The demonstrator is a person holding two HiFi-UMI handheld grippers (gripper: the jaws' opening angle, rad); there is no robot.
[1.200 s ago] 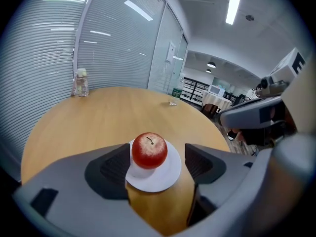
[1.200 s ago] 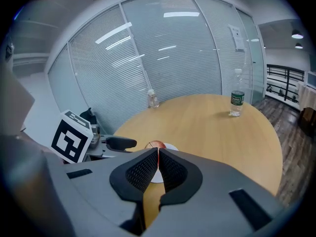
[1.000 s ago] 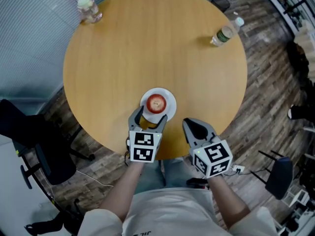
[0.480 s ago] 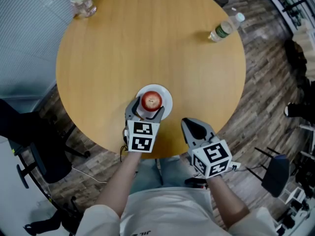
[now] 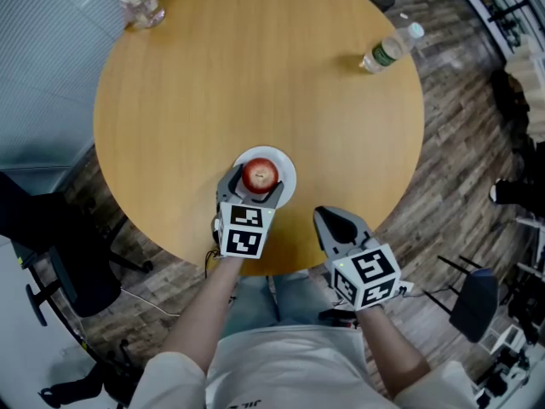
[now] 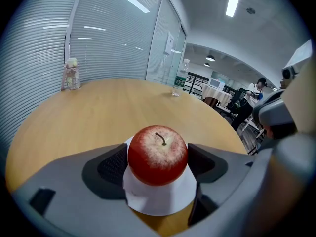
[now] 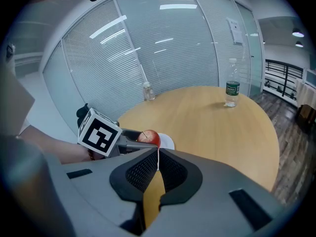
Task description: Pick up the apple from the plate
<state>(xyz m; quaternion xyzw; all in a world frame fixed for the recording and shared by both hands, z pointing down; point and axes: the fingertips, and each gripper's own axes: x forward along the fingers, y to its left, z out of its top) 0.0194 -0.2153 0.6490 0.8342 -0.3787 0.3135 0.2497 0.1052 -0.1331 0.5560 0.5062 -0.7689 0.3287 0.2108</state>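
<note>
A red apple [image 5: 261, 175] sits on a small white plate [image 5: 289, 175] near the front edge of the round wooden table [image 5: 255, 75]. My left gripper [image 5: 255, 183] is open, one jaw on each side of the apple and close to it. In the left gripper view the apple [image 6: 158, 154] fills the space between the pads, still resting on the plate [image 6: 158, 204]. My right gripper [image 5: 334, 220] is shut on nothing and hovers at the table's front edge, right of the plate. Its own view shows the apple [image 7: 149, 138] ahead beyond the shut jaws [image 7: 158, 169].
A plastic water bottle [image 5: 387, 51] stands at the table's far right edge and a glass jar [image 5: 139, 2] at the far left edge. A black office chair [image 5: 51, 245] is on the floor to the left, another chair [image 5: 477, 301] at the right.
My left gripper moved forward until its jaws came round the apple. The right gripper stayed where it was.
</note>
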